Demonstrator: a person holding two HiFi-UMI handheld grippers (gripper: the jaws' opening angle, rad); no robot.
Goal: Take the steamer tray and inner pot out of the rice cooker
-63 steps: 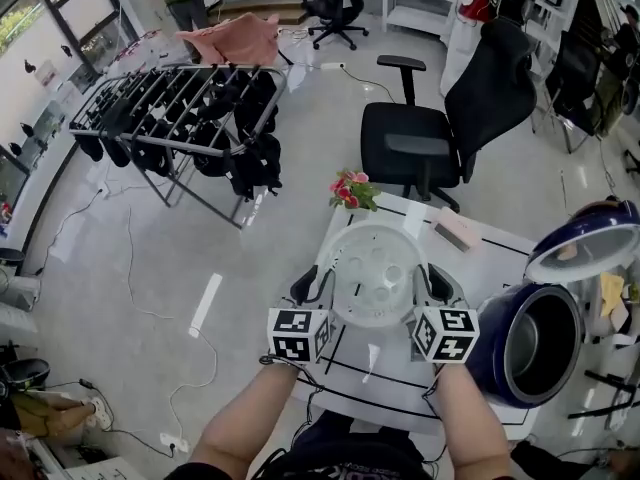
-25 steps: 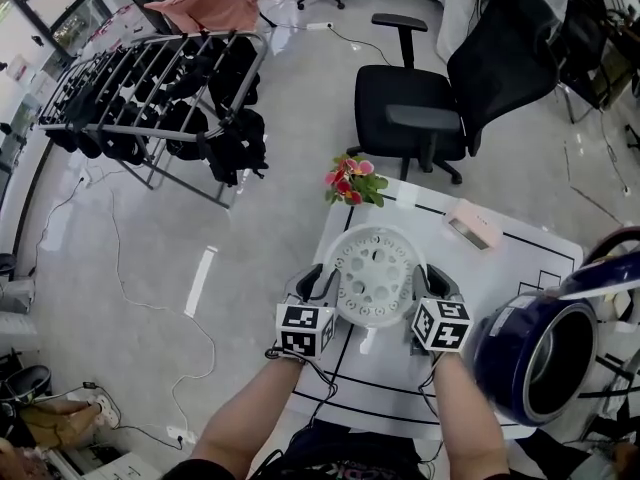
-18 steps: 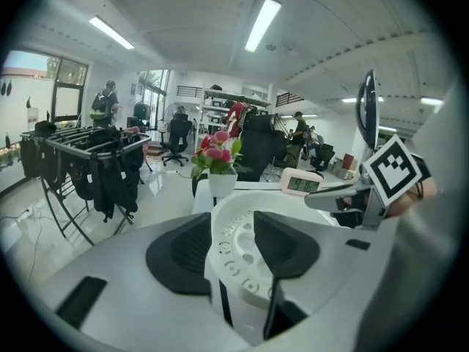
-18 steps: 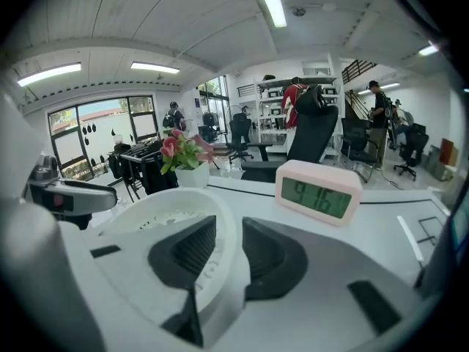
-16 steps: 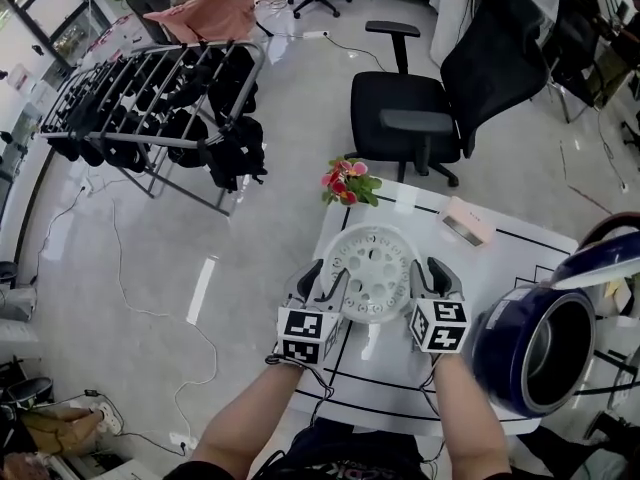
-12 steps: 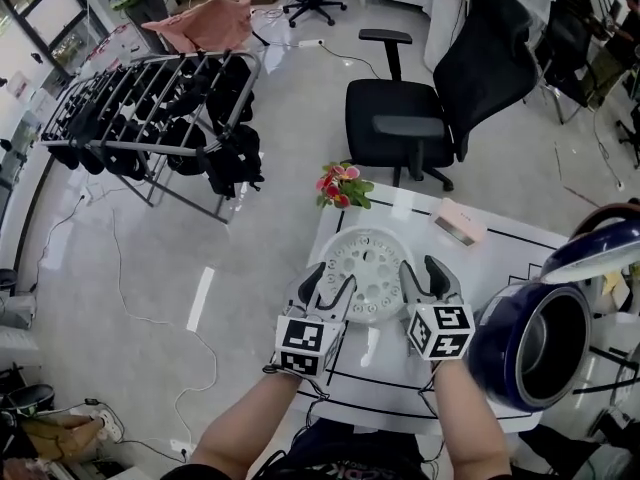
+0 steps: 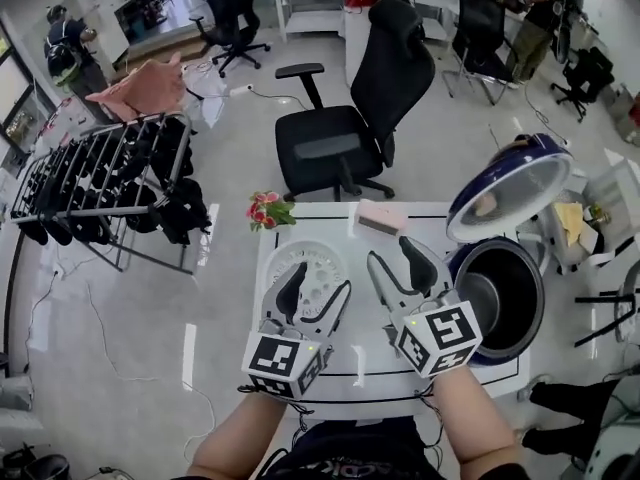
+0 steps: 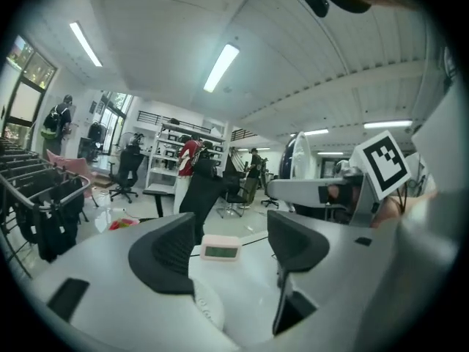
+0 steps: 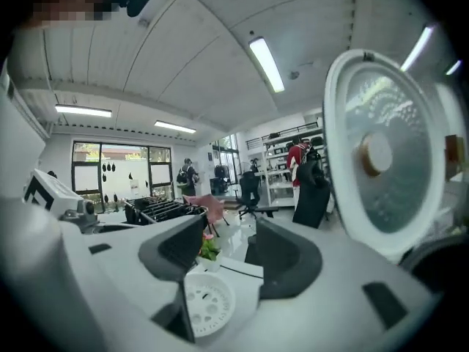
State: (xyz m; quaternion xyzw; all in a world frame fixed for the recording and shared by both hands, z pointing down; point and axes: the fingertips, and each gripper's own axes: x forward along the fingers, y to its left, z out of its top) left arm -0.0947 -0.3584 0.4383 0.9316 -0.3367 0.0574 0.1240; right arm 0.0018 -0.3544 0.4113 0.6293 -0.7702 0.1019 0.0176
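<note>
Opening and empty, the left gripper [image 7: 315, 288] and right gripper [image 7: 395, 258] hover over the table [image 7: 320, 223]. Beneath the left one lies the steamer tray [image 7: 300, 258]. The inner pot [image 7: 490, 298] sits in the rice cooker [image 7: 532, 333]. It probably wants a square grip on opposite rim edges. Both forearms reach forward, roughly level.

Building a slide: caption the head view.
Steamer tray on the table; left gripper and right gripper opening, empty; inner pot in rice cooker.

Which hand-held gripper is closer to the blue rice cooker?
Right. The right hand-held gripper hovers beside the rice cooker; the left hand-held gripper is farther off, over the steamer tray.
</note>
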